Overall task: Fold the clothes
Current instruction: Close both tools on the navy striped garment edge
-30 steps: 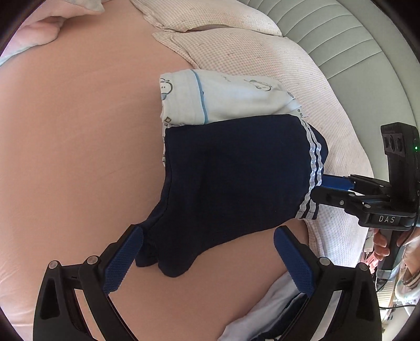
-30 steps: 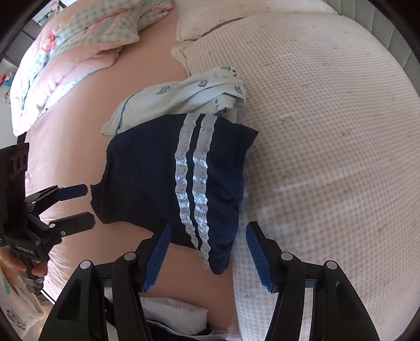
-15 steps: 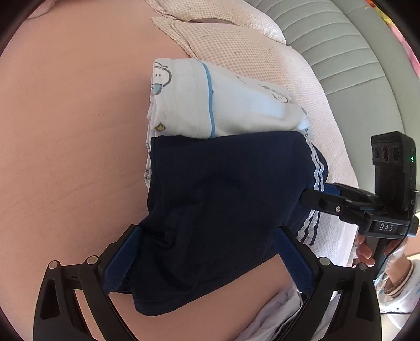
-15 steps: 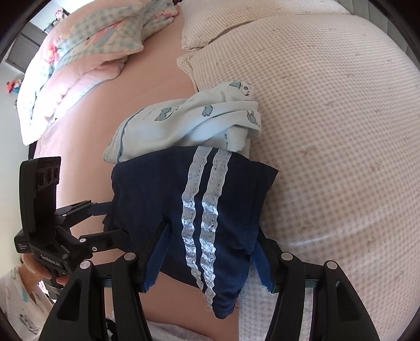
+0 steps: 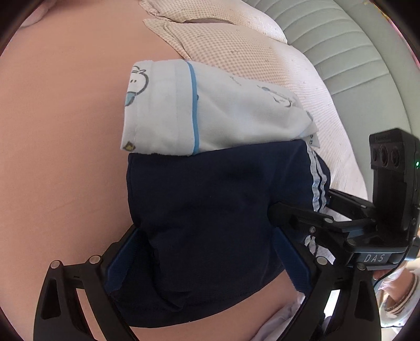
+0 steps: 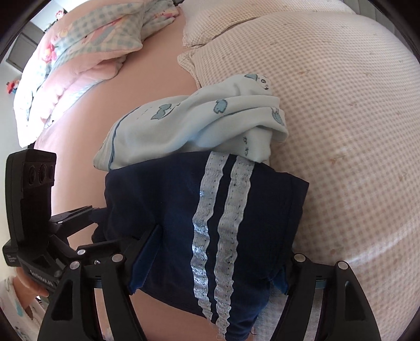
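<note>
The left tongs [image 5: 207,259] are seen spread wide, their two blue-padded fingers [image 5: 120,262] standing on either side of the near edge of a folded navy-blue fabric garment with two pale ribbed stripes [image 5: 210,215]; the cloth lies between the pads and touches them, yet it is not pinched. The right tongs [image 6: 212,259] are likewise spread wide, with the striped end of the same navy garment [image 6: 204,209] draped between their fingers [image 6: 144,257] and resting against them, again without being clamped.

Beyond both pairs of tongs, a folded pale-blue cotton garment printed with small cartoon figures [image 5: 210,115] is laid on the bed, its near edge overlapped by the far edge of the navy one. Both garments rest on a smooth pink bed sheet [image 5: 57,131]. Beside them, on the side of the right tongs, a cream checked pillow [image 6: 341,118] is pressed against the navy cloth, and a second such pillow [image 6: 236,15] lies farther off. A rumpled pink and blue checked quilt [image 6: 78,44] is bunched well beyond the left tongs.

Two garments, two pillows and one quilt are counted
</note>
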`<act>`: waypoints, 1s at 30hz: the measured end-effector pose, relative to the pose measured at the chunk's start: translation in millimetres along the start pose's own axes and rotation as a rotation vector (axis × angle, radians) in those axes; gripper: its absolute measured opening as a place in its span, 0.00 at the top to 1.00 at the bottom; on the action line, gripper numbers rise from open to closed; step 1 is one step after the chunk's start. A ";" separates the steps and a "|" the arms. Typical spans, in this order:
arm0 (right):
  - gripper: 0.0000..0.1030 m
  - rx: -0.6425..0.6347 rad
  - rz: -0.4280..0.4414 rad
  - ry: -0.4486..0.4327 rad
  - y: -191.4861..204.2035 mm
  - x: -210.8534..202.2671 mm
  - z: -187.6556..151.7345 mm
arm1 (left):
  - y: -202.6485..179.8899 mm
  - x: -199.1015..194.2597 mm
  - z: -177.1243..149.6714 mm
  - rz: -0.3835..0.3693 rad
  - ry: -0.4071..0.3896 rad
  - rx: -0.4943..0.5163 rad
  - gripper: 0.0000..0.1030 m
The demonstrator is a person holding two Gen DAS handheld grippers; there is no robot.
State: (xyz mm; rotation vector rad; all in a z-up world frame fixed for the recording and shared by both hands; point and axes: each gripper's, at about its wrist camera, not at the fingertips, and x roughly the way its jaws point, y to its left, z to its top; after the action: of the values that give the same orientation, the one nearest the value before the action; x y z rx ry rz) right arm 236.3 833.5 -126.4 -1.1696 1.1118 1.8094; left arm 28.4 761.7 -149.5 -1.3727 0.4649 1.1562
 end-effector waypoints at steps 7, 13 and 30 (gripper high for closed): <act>0.79 0.112 0.047 0.070 10.9 19.5 -11.5 | -23.0 -0.6 -3.8 0.105 -0.008 0.048 0.45; 0.84 0.125 0.027 0.051 25.5 8.3 -17.3 | -42.6 -1.0 -7.1 0.195 -0.015 0.089 0.69; 0.87 0.005 0.044 0.012 73.3 -55.6 -34.1 | -67.6 -71.4 12.1 0.165 -0.076 0.056 0.81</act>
State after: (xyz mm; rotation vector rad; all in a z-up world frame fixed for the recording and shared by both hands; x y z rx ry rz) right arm 202.5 768.3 -61.4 -1.1624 1.1562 1.8340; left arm 50.6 760.4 -53.0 -1.2553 0.5607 1.3153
